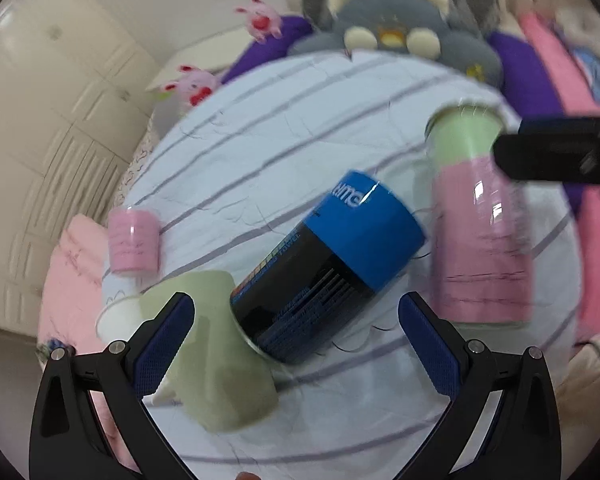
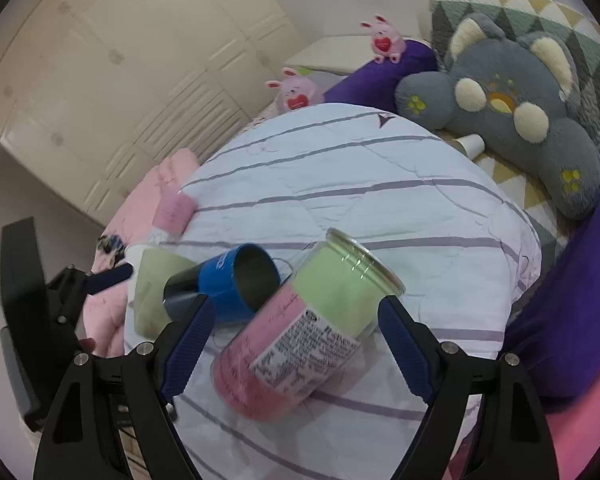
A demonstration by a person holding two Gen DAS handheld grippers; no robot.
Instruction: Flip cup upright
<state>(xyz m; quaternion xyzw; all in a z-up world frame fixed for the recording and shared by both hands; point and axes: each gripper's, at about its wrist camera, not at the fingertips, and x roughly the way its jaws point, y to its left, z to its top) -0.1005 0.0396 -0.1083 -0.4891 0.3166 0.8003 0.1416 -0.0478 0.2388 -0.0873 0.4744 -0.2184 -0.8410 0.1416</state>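
A blue and black cup (image 1: 328, 264) lies on its side on the striped quilt (image 1: 284, 128), its open mouth away from my left gripper. It also shows in the right wrist view (image 2: 236, 280). My left gripper (image 1: 296, 344) is open, its blue-padded fingers on either side of the cup's base, not touching it. A tall pink and green cup (image 2: 300, 332) lies tilted on its side, between the fingers of my right gripper (image 2: 292, 344), which is open. In the left wrist view this cup (image 1: 480, 224) is at the right, with the right gripper's finger (image 1: 556, 152) beside it.
A pale green cup (image 1: 220, 356) lies under my left finger. A small pink cup (image 1: 134, 240) stands at the quilt's left edge. A grey plush toy (image 2: 512, 108), purple bolsters (image 2: 384, 72), a paper cup (image 2: 472, 144) and pink bunnies (image 2: 300, 88) are behind. Cupboards (image 2: 100, 80) stand left.
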